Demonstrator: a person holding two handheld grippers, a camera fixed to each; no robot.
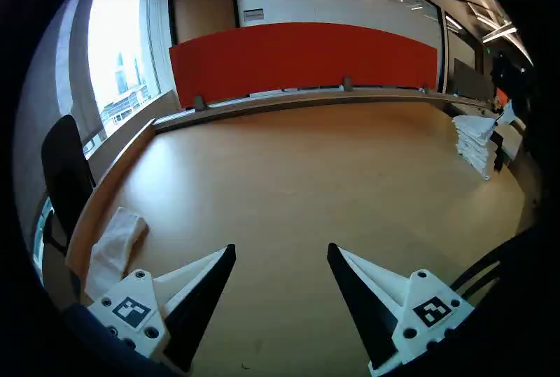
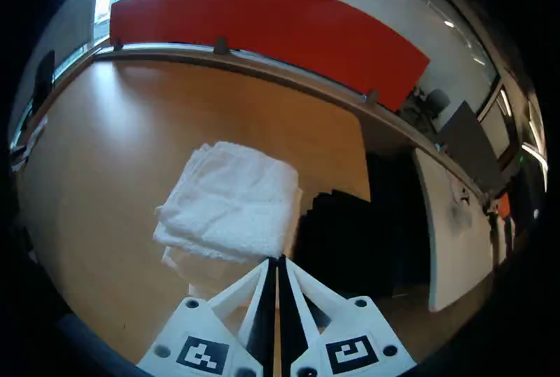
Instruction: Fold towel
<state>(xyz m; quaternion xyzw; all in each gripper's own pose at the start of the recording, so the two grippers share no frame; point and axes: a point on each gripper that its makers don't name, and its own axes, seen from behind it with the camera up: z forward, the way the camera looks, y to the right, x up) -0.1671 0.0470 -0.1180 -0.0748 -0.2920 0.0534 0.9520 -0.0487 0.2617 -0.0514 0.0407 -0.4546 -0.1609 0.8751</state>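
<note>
Left gripper point(image 1: 280, 247), as seen in the left gripper view: jaws set wide apart, nothing between them, held above a bare stretch of the wooden table point(image 1: 301, 167). One small white towel point(image 1: 115, 244) lies loosely bundled at the table's left edge, just beside the left finger. A black chair point(image 1: 66, 167) stands beyond that edge, below the window point(image 1: 119, 62). A pile of white towels point(image 1: 476, 143) sits near the far right edge of the table, well apart from the gripper. A red partition point(image 1: 301, 59) runs along the far side of the table.

Right gripper point(image 2: 276, 261), as seen in the right gripper view: jaws closed together, only a thin line between them, and no cloth visible in that line. The fingertips sit at the near edge of a folded towel stack point(image 2: 231, 209). Whether they touch it cannot be determined. The stack is white, several layers deep, the top towel folded square and the lower layers slightly offset. It rests near the table's right-hand edge, with dark space beyond. A white panel point(image 2: 448, 237) stands further right.
</note>
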